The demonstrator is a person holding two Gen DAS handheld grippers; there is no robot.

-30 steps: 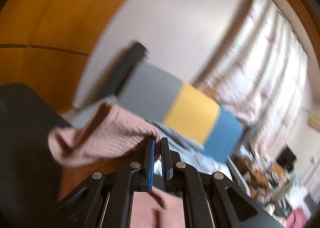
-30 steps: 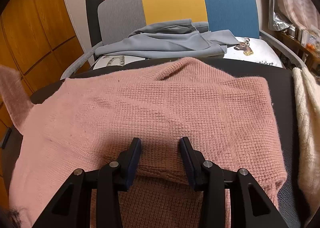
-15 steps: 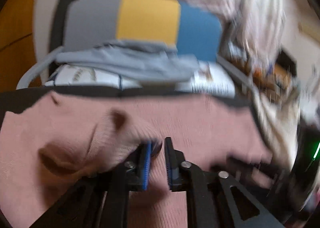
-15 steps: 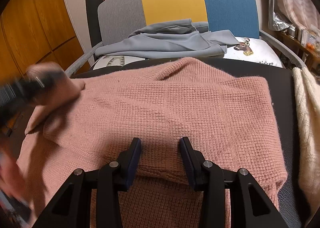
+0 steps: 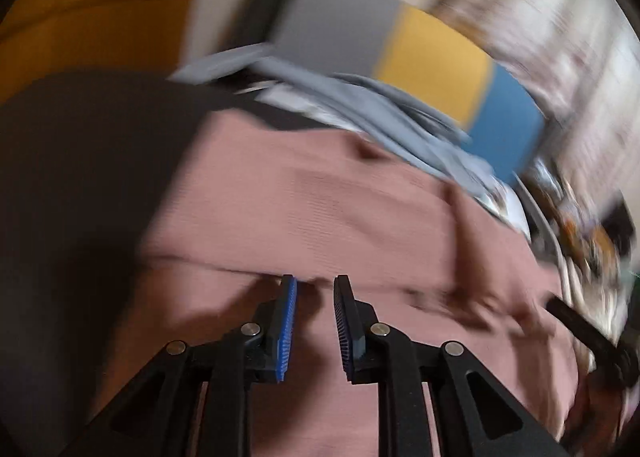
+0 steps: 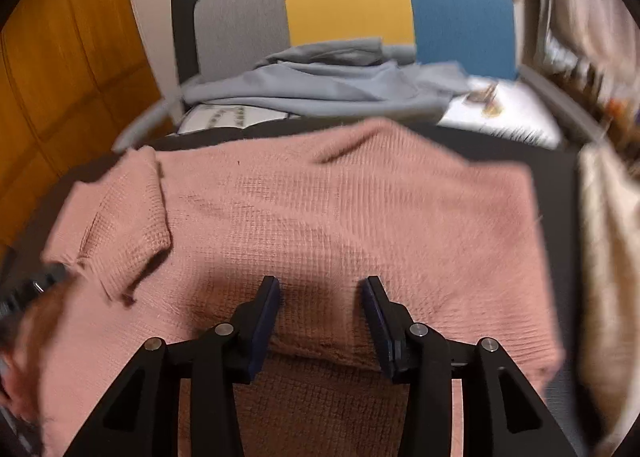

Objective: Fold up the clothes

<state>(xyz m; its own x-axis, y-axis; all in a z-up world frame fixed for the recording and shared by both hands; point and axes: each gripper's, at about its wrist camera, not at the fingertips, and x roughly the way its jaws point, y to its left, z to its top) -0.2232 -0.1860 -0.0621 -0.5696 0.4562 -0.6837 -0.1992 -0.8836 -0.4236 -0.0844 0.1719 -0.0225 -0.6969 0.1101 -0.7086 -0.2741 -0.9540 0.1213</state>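
A pink knitted sweater (image 6: 360, 217) lies spread flat on a black table (image 6: 556, 177). Its left sleeve (image 6: 120, 225) is folded inward onto the body. My right gripper (image 6: 322, 285) hovers open just above the sweater's near part, with nothing between its fingers. In the blurred left wrist view, my left gripper (image 5: 314, 285) is open and empty low over the same sweater (image 5: 320, 209), close to a fold edge. A blurred hand (image 6: 32, 337) with dark gripper parts shows at the left edge of the right wrist view.
Behind the table stands a chair (image 6: 348, 1) with a grey, yellow and blue back. A grey garment (image 6: 320, 85) is piled on it. A cream garment (image 6: 608, 237) lies at the table's right edge. Orange wood panels (image 6: 60, 77) are on the left.
My left gripper carried the sleeve inward over the sweater, opened and let it go; the sleeve now lies folded on the body. The right gripper stayed open, nearly in place.
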